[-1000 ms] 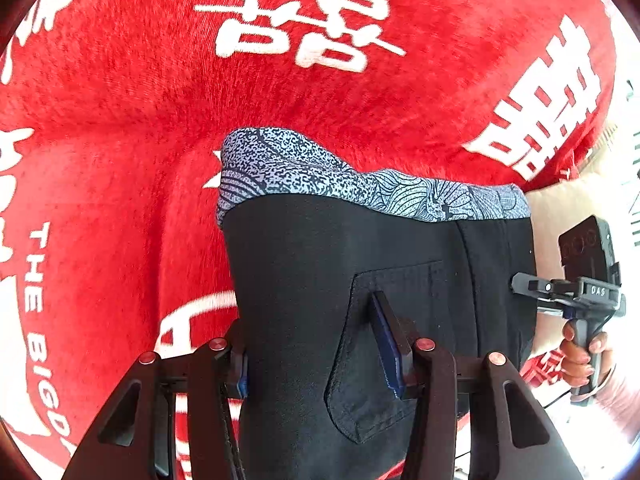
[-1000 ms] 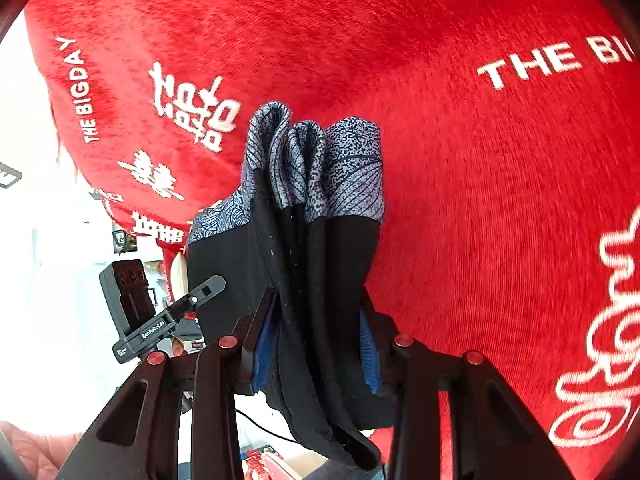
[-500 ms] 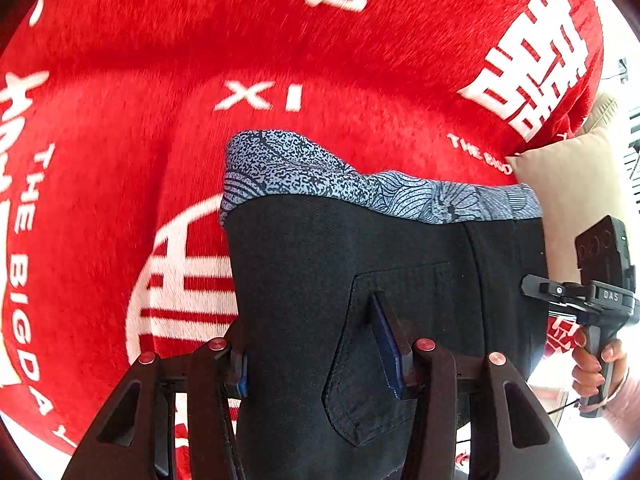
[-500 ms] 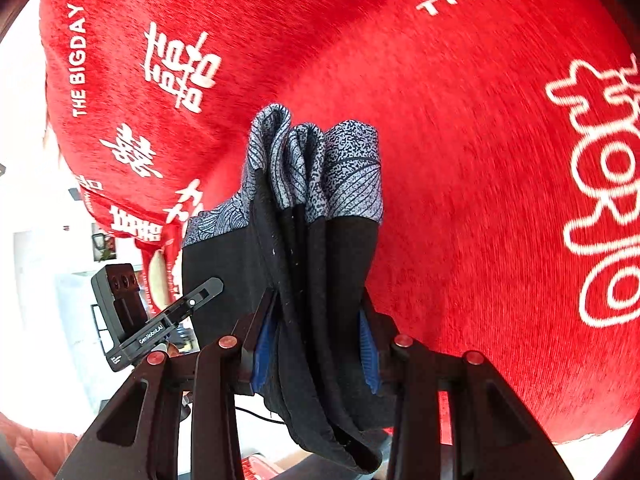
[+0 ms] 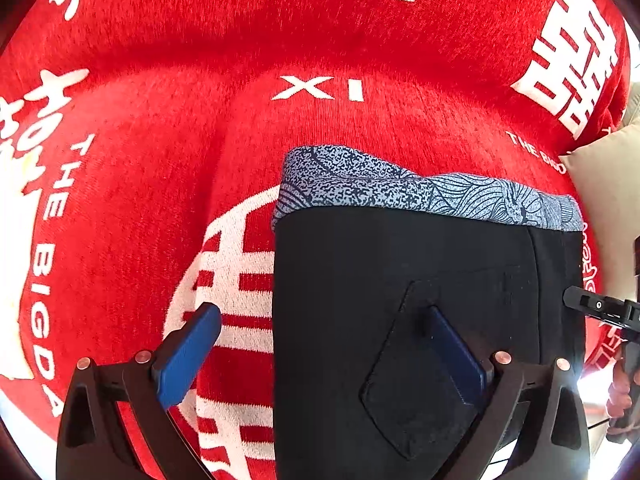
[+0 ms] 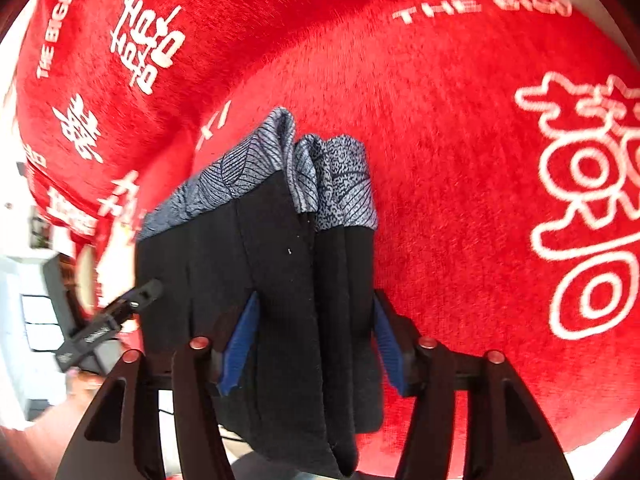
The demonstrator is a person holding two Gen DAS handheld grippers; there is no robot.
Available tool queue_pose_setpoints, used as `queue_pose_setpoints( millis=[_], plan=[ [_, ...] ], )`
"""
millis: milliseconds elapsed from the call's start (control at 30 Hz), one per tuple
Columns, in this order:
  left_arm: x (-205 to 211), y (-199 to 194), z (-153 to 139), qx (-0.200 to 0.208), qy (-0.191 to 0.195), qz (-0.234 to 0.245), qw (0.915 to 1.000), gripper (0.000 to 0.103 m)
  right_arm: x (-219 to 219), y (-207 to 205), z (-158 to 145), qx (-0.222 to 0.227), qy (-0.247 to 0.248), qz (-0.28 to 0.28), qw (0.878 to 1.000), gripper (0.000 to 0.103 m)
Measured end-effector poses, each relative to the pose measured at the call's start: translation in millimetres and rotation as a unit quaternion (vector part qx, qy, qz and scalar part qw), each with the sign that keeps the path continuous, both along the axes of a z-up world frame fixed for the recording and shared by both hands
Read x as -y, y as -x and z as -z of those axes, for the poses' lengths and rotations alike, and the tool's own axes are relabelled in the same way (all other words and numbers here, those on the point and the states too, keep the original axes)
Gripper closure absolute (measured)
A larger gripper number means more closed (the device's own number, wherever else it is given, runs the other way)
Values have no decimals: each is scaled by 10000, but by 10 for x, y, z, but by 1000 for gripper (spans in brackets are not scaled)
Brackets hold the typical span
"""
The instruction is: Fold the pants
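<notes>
The black pants [image 5: 400,280] with a blue-grey patterned waistband [image 5: 420,190] hang folded above a red blanket. My left gripper [image 5: 324,348] is open: its left pad [image 5: 188,354] stands clear of the cloth and the right pad [image 5: 452,352] lies against the back pocket. My right gripper [image 6: 314,340] is shut on the bunched layers of the pants [image 6: 280,280], the waistband [image 6: 320,168] sticking up past its pads. The left gripper shows at the left of the right wrist view [image 6: 104,324].
The red blanket [image 5: 200,120] with white characters and lettering fills the background of both views [image 6: 460,140]. A beige cushion [image 5: 608,200] lies at the right edge. The other hand and its gripper handle [image 5: 616,340] show at far right.
My left gripper has opened and let go of the pants edge. The right gripper still holds them and has swung, so the blanket pattern shifted behind.
</notes>
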State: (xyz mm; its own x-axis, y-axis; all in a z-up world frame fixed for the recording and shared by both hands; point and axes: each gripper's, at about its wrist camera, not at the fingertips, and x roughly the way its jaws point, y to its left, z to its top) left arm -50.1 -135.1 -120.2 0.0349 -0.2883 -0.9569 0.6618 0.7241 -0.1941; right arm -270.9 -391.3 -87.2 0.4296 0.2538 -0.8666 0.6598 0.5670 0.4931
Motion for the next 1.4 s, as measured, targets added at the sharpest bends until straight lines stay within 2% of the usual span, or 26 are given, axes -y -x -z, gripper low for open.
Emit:
queue_pose_setpoints(
  millis=[100,200,333,400,633,733,800,1000,1167,1400],
  plan=[
    [9,5,-68,69,-234,-71,9997,0,-65,-62,-114,-363,532,-118,9979,39],
    [-49,36,-181,221,-508,-145,9984,0,-114,-116,-210,-674,738,-123,9949,37],
    [-126,133,-352,218,-743,-216,9968,0,-217,-70,-351,-1001,813,-43,9916,35],
    [-146,205,-411,234,-856,-171,9959,0,-295,-11,-467,-1030,779,31,9916,29],
    [-189,535,-633,221,-1132,97,9933,0,-571,93,-782,-1159,866,64,9895,23],
    [-196,676,-764,197,-1146,215,9930,0,-662,100,-878,-1240,929,72,9879,12],
    [-189,746,-848,219,-1140,276,9929,0,-719,128,-954,-1246,949,69,9876,0],
    [-201,883,-1074,301,-1129,354,9925,0,-874,154,-1154,-1351,1173,-11,9839,0],
    [-253,934,-1243,286,-1128,294,9928,0,-1015,179,-1222,-1504,966,-95,9839,0],
    [-337,929,-1410,364,-1138,295,9924,0,-1160,162,-1376,-1542,987,29,9831,0]
  ],
)
